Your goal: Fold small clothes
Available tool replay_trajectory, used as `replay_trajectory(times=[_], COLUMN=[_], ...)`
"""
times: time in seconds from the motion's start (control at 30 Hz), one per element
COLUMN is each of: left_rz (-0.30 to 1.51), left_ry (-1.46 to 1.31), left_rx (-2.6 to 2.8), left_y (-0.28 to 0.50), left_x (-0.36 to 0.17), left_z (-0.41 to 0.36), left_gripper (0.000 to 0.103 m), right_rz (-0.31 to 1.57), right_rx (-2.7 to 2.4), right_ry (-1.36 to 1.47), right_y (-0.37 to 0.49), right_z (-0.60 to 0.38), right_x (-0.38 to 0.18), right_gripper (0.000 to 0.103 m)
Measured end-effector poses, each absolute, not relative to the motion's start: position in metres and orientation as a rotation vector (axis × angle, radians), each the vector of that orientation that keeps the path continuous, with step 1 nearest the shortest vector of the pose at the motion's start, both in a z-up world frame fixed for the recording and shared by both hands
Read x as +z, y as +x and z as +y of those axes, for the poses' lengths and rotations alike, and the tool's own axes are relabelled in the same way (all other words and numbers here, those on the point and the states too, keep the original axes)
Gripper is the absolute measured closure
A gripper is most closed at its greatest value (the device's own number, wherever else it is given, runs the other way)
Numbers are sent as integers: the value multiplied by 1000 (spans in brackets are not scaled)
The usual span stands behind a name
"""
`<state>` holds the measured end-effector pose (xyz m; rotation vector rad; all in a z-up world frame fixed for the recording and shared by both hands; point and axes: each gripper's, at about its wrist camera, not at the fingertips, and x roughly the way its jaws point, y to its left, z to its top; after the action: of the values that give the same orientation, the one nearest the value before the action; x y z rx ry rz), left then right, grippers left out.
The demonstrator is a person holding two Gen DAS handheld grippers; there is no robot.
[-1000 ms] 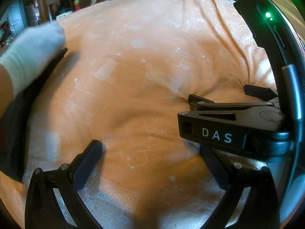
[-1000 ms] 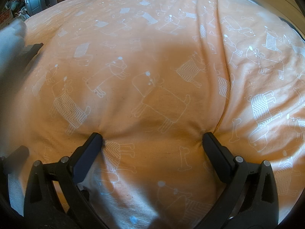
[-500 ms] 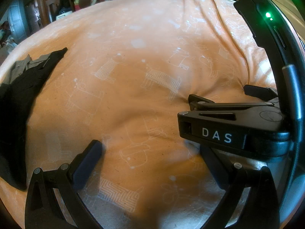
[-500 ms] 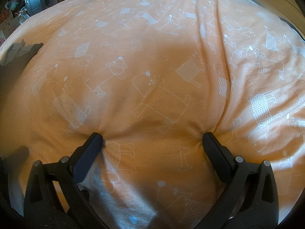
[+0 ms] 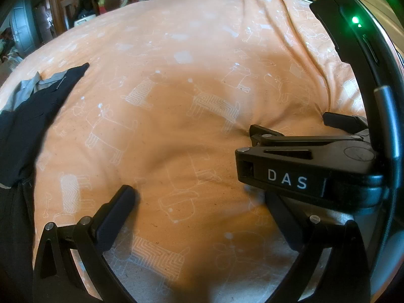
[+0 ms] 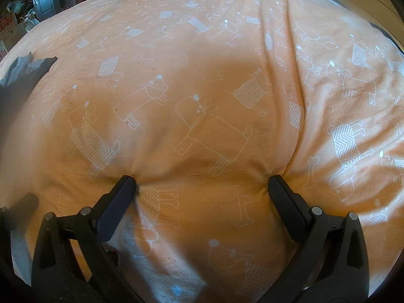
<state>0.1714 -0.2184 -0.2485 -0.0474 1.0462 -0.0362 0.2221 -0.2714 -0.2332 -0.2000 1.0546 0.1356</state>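
Honestly, with the left gripper (image 5: 199,197) and right gripper (image 6: 203,180) both spread wide, empty, pressing into the orange duvet (image 6: 202,88), I'd reach the left one over to the dark garment (image 5: 27,116) at the bed's left edge and pinch one clean corner.

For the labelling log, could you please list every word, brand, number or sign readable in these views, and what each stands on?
"DAS": white capitals on the side of the right gripper, seen in the left wrist view.
Red print on a cardboard box at the far left edge of the right wrist view: too blurred to read.
The orange bedspread carries dog and bone drawings only, no words.
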Motion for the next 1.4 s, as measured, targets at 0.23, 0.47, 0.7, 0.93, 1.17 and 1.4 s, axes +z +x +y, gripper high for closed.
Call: replay_trajectory(times=[0.23,0.47,0.7,0.93,1.17,1.4], left_rz=[1046,1046,1047,1046,1046,1046], left_ry=[-47,-53,-52,-52,-52,-53], left_rx=[-36,-37,-36,-35,-34,-34], left_y=[172,172,174,175,175,175], left_x=[-249,-249,-248,-248,-248,-248], left_z=[-219,-217,-217,-217,-217,-217], left_gripper=[0,0,0,0,0,0], right_rz=[1054,1054,1052,1052,1052,1052], right_rx=[136,135,136,136,137,137], right_ry=[-200,-201,-201,-201,-201,-201], right_y=[222,223,223,223,224,224], right_z=[-271,-272,-272,-273,-273,-273], right_x=[-233,-233,-233,-233,-234,-234], right_gripper=[0,0,0,0,0,0])
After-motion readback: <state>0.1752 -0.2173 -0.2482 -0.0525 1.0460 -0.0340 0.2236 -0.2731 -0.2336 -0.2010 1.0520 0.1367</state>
